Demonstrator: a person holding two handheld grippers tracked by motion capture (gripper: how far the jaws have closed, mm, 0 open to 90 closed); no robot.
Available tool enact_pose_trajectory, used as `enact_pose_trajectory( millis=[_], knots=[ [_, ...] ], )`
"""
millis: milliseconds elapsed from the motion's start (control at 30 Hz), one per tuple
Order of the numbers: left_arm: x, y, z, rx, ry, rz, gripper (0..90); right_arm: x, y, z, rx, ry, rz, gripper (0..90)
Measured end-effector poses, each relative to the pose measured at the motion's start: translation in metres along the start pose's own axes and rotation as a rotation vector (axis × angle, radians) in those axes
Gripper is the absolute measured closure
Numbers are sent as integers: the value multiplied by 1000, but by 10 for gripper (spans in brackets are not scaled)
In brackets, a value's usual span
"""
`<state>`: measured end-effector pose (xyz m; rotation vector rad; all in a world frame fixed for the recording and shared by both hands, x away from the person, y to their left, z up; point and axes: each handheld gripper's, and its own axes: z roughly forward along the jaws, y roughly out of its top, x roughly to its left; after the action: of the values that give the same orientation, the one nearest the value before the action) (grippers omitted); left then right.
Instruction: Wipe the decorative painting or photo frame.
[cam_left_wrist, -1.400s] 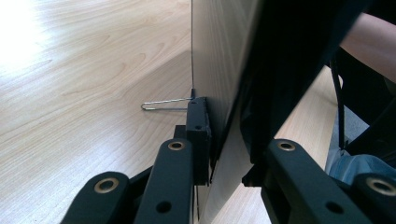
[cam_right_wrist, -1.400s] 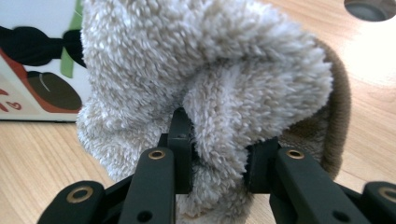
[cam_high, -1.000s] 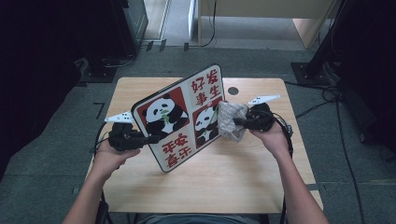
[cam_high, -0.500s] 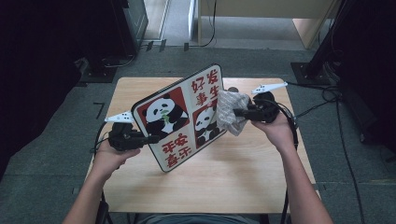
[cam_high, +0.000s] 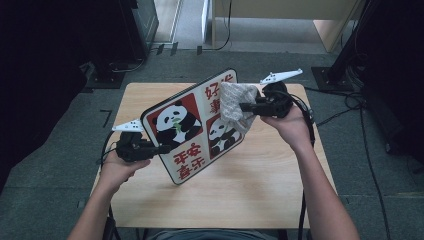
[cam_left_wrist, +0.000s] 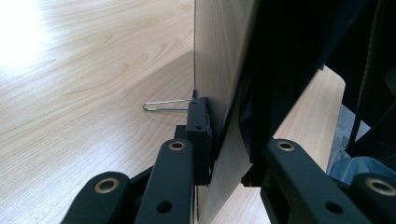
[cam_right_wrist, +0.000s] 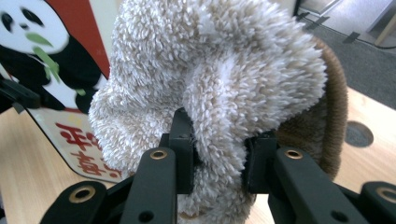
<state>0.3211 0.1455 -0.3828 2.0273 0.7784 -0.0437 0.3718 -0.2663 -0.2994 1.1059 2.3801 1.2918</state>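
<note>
High view: cloth (cam_high: 234, 104) in right tool (cam_high: 243, 106); on board (cam_high: 192, 125).

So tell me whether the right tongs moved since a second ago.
Yes: the right tongs, gripping the fluffy cloth, moved toward the table's far edge.

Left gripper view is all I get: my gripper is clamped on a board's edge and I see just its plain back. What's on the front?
Observer: The board has a printed face: two pandas on red panels, with red Chinese characters beside them.
Operator: Where is the other gripper?
Observer: The right gripper is at the board's upper right end, raised above the table.
Operator: Is it holding anything?
Observer: Yes, it is shut on a fluffy beige cloth, bunched in front of the printed face. Whether the cloth presses on the board I can't tell.
</note>
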Motion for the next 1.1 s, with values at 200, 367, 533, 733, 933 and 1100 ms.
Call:
enact_pose_trajectory(
  millis=[200, 367, 533, 733, 933, 1100],
  knots=[
    [-1, 0, 0, -4, 3, -6, 791, 6, 21, -3, -23, 2, -21, 706],
    [-1, -1, 0, -3, 7, -4, 791, 9, 32, -1, -41, 6, -31, 705],
    [-1, 0, 0, 1, 7, 0, 793, 13, 41, 9, -47, 17, -46, 704],
    [-1, 0, 0, 1, 5, 1, 795, 9, 40, 18, -42, 20, -38, 704],
    [-2, 0, 0, 1, 9, 7, 795, 4, 31, 26, -30, 22, -27, 702],
    [-2, 0, 0, 2, 9, 8, 796, 1, 23, 29, -25, 19, -36, 702]
  ],
)
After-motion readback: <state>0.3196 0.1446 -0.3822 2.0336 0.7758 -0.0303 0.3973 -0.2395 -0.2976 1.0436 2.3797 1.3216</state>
